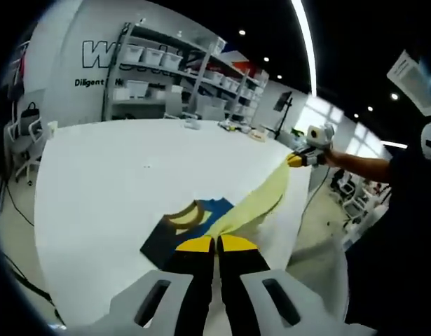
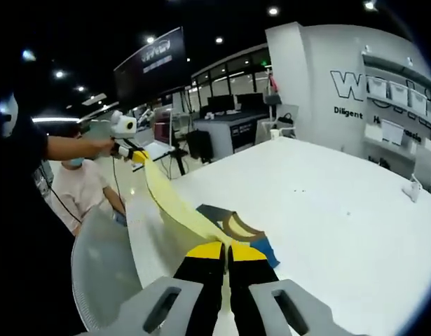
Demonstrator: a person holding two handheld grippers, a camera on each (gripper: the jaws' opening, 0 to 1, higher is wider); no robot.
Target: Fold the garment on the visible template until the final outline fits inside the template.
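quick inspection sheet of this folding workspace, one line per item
surface: white table, mostly bare
job's things: garment in pale yellow with navy and blue parts, stretched taut between the two grippers, one end lying on the table; template cannot be told apart
clutter: small items at the table's far edge
grippers: left gripper and right gripper both shut on garment
cables: a cable on the floor
surroundings: shelving with bins, a seated person
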